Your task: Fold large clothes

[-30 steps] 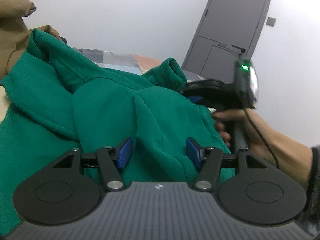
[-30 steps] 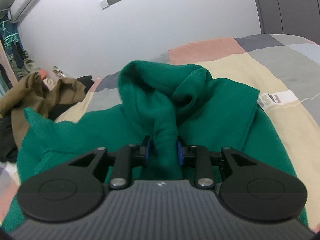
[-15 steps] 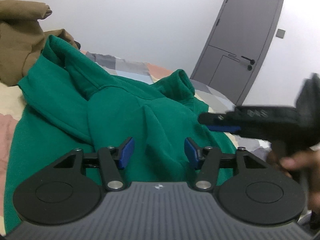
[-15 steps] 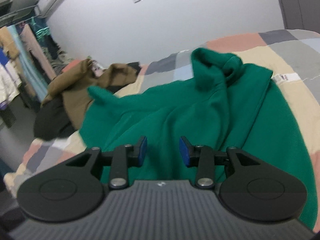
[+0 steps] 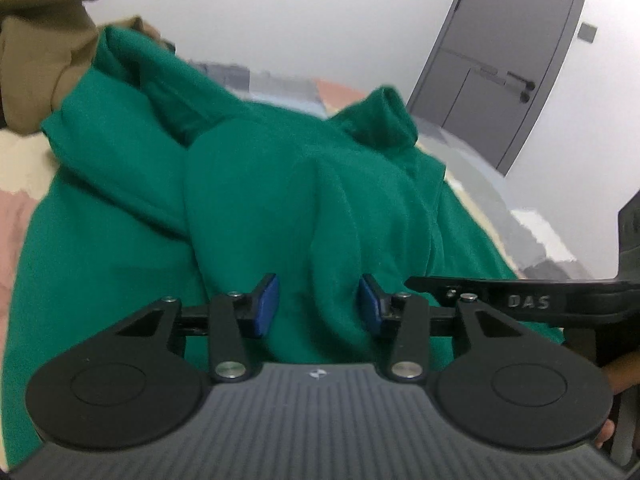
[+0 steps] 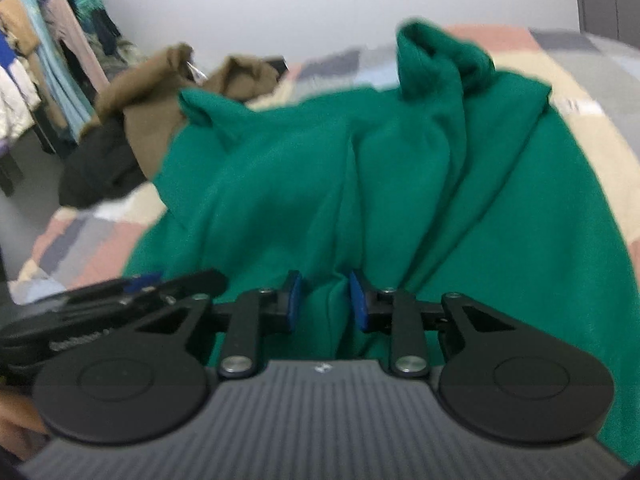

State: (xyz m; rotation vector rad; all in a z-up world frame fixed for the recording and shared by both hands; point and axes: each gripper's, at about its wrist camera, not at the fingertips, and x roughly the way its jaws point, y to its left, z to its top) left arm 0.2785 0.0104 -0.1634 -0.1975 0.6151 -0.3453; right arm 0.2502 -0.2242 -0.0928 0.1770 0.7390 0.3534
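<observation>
A large green sweatshirt lies rumpled on the bed, its sleeves bunched at the far side. My left gripper hovers low over the near part, jaws closing, with a raised fold of green cloth between the blue pads, which stand apart from it. In the right wrist view the sweatshirt fills the middle. My right gripper is also closing, a crease of cloth in the gap, pads not pressing. The two grippers sit side by side: the right one's finger shows beside the left.
The patchwork bedspread lies under the sweatshirt. A brown garment and a black one are piled at the far left. A grey door stands behind. Hanging clothes line the left wall.
My right gripper let go of the bunched sleeve, swung back toward the near edge beside the left gripper, and narrowed again. The left jaws have narrowed over the fold.
</observation>
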